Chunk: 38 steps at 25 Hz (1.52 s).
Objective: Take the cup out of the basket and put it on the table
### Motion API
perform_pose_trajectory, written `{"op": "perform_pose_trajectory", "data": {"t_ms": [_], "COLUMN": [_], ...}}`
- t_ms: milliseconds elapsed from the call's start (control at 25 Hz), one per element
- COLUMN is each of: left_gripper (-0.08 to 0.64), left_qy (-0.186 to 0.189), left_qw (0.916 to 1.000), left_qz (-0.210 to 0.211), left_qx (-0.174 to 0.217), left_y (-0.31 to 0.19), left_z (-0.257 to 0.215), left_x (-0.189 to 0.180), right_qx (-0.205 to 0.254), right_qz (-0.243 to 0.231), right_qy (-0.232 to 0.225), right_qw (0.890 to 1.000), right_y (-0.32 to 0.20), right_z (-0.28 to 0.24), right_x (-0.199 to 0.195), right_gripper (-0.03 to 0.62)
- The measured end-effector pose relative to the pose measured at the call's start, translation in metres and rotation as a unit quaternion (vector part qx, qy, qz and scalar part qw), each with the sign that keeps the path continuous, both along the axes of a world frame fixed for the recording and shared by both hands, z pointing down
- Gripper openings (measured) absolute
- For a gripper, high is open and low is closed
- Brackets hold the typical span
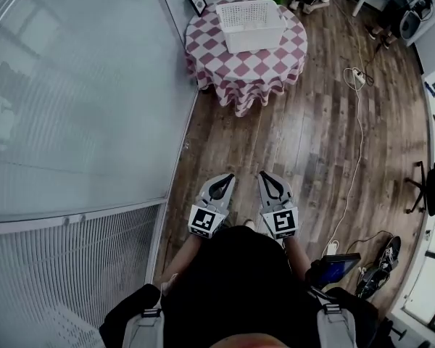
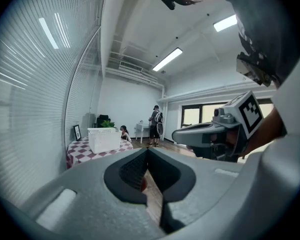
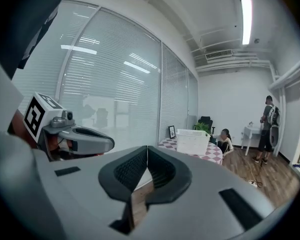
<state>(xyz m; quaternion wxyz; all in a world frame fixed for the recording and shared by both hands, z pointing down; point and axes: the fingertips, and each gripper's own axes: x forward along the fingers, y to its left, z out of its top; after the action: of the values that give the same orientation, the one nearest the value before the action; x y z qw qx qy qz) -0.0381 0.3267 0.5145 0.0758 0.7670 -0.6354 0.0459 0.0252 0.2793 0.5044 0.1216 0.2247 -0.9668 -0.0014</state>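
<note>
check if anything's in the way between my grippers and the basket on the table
Nothing visible does. Only bare wooden floor lies between the left gripper, the right gripper and the table carrying the basket. A white cable runs along the floor off to the right of that path. The cup itself does not show.

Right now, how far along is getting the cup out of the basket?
Nothing looks done. The basket sits on the checked table across the room; no cup shows. The left hand-held gripper and right hand-held gripper are shut, empty, near the person's body. Left: walk over, lift the cup out, set it on the table.
</note>
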Motion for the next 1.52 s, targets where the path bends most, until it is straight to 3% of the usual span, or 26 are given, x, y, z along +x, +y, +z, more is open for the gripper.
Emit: {"op": "perform_pose_trajectory", "data": {"t_ms": [240,480,960,1280,1520], "left_gripper": [0.005,0.005,0.005,0.005,0.005], "left_qy": [0.012,0.037,0.031,0.021,0.020], "left_qw": [0.9988,0.9985,0.9977,0.9965,0.9946], "left_qz": [0.030,0.034,0.059,0.052,0.035], "left_qx": [0.036,0.023,-0.010,-0.062,-0.095], "left_y": [-0.072,-0.115,-0.218,-0.349,-0.470], "left_z": [-0.025,-0.005,0.013,0.015,0.005], "left_x": [-0.076,-0.143,-0.171,-0.196,-0.214], "right_qx": [0.012,0.011,-0.027,-0.039,-0.043], "right_qz": [-0.016,-0.011,0.013,0.008,0.045], "right_qy": [0.025,0.044,0.038,-0.006,-0.032], "right_qw": [0.999,0.999,0.999,0.999,0.998], "right_y": [-0.054,-0.087,-0.183,-0.331,-0.457], "right_z": [-0.019,-0.021,0.001,0.009,0.000], "right_x": [-0.081,-0.131,-0.151,-0.167,-0.135], "right_gripper": [0.012,0.011,0.011,0.012,0.012]}}
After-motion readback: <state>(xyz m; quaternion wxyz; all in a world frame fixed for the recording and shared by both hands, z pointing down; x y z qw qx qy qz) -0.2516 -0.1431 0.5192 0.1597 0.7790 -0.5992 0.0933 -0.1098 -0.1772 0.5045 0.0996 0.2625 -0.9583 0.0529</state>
